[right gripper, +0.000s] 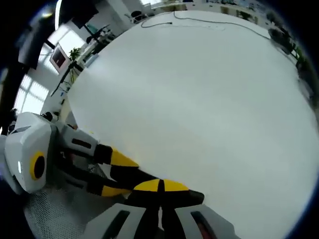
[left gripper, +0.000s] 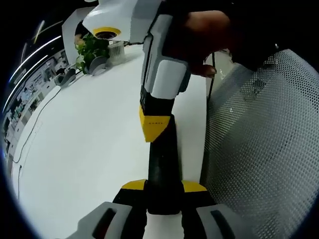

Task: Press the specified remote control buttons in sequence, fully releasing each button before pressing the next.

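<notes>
In the left gripper view my left gripper [left gripper: 163,186] is shut on a long black remote control [left gripper: 162,159], which runs forward from between its yellow-tipped jaws. My right gripper [left gripper: 156,127] reaches down from above with a hand on its handle. It is shut, and its yellow tip rests on the far part of the remote. In the right gripper view the right gripper [right gripper: 159,186] shows its two yellow tips together. There the left gripper [right gripper: 119,174] enters from the left with the dark remote [right gripper: 137,175] between its jaws. The buttons are hidden.
A broad white table [left gripper: 89,144] lies under both grippers. A potted plant [left gripper: 92,47] and a thin cable [left gripper: 30,129] sit at its far left. A mesh chair back [left gripper: 264,144] stands close on the right. Another cable [right gripper: 199,20] lies at the table's far end.
</notes>
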`<state>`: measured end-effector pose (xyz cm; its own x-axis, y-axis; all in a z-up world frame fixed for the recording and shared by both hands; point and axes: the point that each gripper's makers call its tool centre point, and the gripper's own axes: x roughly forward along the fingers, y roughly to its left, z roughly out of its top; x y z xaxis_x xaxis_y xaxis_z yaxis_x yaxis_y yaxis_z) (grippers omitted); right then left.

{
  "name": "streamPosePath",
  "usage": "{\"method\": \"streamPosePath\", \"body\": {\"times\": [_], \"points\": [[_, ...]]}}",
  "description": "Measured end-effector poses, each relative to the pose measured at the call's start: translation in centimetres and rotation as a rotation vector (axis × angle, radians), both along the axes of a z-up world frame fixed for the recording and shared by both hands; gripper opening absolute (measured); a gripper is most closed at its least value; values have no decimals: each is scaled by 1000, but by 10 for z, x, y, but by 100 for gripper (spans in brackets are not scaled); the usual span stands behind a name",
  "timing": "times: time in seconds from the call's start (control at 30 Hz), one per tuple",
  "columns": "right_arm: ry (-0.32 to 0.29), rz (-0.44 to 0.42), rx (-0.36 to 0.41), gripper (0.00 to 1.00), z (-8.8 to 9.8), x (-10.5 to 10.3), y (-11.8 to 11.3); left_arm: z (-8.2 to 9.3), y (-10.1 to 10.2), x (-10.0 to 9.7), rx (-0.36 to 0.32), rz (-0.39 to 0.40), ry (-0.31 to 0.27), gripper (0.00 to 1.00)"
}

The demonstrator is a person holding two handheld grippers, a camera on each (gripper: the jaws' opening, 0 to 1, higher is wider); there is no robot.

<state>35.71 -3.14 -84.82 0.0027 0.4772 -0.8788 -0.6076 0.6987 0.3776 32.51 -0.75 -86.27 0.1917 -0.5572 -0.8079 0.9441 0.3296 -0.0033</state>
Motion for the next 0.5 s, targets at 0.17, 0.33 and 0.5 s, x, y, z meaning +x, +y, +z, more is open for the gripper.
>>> {"method": "streamPosePath", "body": {"times": [0.17,0.33,0.5], "points": [[30,19,7,0,-3,-6,6,0,0,0,-3,1,2,24],[39,33,-15,0,-6,-9,4,0,0,1,5,3,7,24],[40,16,-14,0,-6,-8,4,0,0,1,10,-1,7,25]]}}
